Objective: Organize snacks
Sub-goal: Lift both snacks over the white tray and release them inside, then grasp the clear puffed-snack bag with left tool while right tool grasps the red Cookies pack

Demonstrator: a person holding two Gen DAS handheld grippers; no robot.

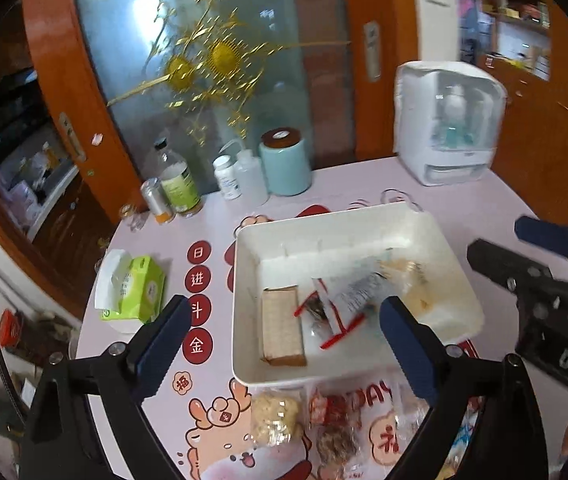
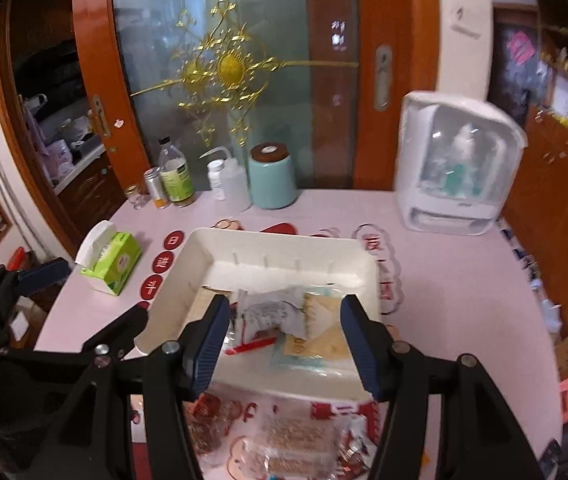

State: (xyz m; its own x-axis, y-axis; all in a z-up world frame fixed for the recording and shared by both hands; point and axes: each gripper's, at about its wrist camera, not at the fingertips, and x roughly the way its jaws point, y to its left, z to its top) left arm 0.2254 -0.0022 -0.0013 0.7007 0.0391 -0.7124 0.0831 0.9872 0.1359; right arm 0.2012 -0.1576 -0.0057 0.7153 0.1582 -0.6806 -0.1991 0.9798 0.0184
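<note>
1. A pink cartoon-printed table (image 2: 464, 280) fills the room's foreground, backed by a frosted glass door (image 2: 212, 80) framed in orange wood.
2. A white tray (image 1: 244, 280) sits at mid-table, holding a brown bar (image 1: 282, 326) and several wrapped snacks (image 2: 272, 316).
3. More loose packets (image 1: 276, 420) lie on the table just before the tray's near rim.
4. Beyond the tray: a teal canister (image 1: 286, 168), bottles (image 1: 180, 188) and a white appliance (image 1: 444, 128); left of it, a green tissue pack (image 1: 140, 292).
5. Bare tabletop lies right of the tray.
6. The left gripper (image 1: 284, 344) and right gripper (image 2: 284, 344) both hover over the tray's near side, fingers spread and empty.
</note>
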